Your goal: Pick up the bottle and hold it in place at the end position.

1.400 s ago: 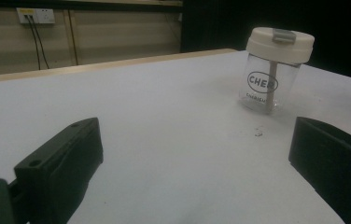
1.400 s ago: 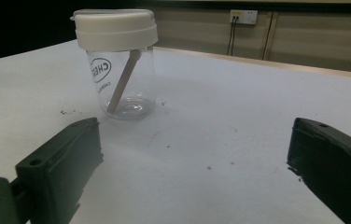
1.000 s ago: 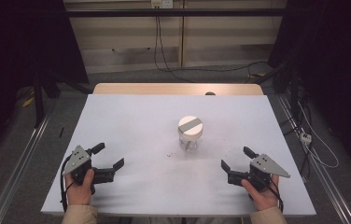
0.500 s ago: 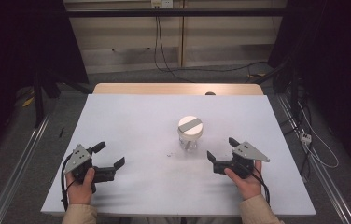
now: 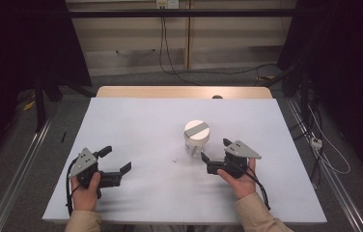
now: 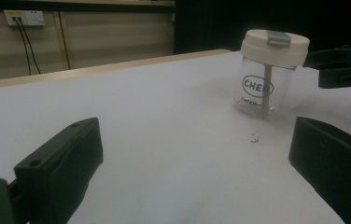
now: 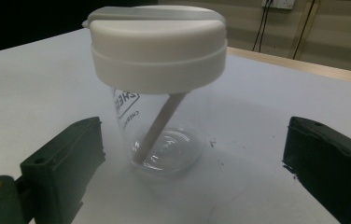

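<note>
a clear cup point(image 5: 197, 140) with a cream lid point(image 5: 197, 130) stands upright on the white table point(image 5: 146, 121), a little right of the table's middle and toward the person's side. the lid carries a grey strip point(image 5: 198, 129) across its top, and a pale straw point(image 7: 157, 128) leans inside the cup from under the lid down to the bottom. the right gripper point(image 5: 214, 154) sits just beside the cup on its near right side, pointing at it; its jaws are spread wide and have just been closing a little, with the cup ahead of them in the gap's line and neither jaw touching it, as the right gripper view shows. the left gripper point(image 5: 118, 158) rests well apart from the cup, off to its near left, held low over the table with its jaws spread and nothing between them. a few dark specks point(image 5: 175, 159) lie on the table just left of the cup's foot.
</note>
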A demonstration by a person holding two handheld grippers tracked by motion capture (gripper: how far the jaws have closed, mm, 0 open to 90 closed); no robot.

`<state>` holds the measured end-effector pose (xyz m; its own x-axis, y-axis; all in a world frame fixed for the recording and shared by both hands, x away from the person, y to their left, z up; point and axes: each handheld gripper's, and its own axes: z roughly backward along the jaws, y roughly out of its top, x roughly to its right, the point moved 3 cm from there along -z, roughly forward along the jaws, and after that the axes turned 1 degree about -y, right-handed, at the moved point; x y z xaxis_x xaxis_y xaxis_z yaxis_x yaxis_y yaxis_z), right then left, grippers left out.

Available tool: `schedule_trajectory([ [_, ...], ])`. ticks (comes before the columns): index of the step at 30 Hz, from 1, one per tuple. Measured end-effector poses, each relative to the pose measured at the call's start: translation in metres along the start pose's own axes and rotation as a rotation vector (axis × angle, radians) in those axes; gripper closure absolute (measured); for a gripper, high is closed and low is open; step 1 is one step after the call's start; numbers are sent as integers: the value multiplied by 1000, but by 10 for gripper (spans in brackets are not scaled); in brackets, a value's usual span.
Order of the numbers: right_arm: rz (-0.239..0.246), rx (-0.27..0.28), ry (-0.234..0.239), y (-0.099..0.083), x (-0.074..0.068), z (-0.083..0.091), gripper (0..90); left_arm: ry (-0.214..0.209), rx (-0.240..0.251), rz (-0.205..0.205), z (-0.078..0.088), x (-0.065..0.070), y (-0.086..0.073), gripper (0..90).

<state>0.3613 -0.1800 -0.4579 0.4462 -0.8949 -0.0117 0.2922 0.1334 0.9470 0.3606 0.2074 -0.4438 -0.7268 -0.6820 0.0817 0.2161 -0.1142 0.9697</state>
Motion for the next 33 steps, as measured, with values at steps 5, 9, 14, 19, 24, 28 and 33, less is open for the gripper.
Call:
schedule_trajectory([
  [5,-20,-2,18,2,-7,-6,44,-6,6,-6,1,2,1,25],
  [9,-11,-6,27,5,-13,-15,45,-12,1,-15,1,3,1,25],
  [14,8,-32,10,9,-15,-26,45,-22,1,-20,-2,7,2,25],
  [19,-4,-40,17,14,-16,-37,50,-34,-6,-22,-7,9,2,25],
  [24,-19,-59,8,13,-17,-51,60,-41,5,-19,-4,9,2,26],
  [28,-15,-75,6,11,-19,-56,71,-33,8,-9,-2,6,1,26],
  [33,-4,-81,12,11,-19,-64,122,-34,11,1,-1,4,1,25],
])
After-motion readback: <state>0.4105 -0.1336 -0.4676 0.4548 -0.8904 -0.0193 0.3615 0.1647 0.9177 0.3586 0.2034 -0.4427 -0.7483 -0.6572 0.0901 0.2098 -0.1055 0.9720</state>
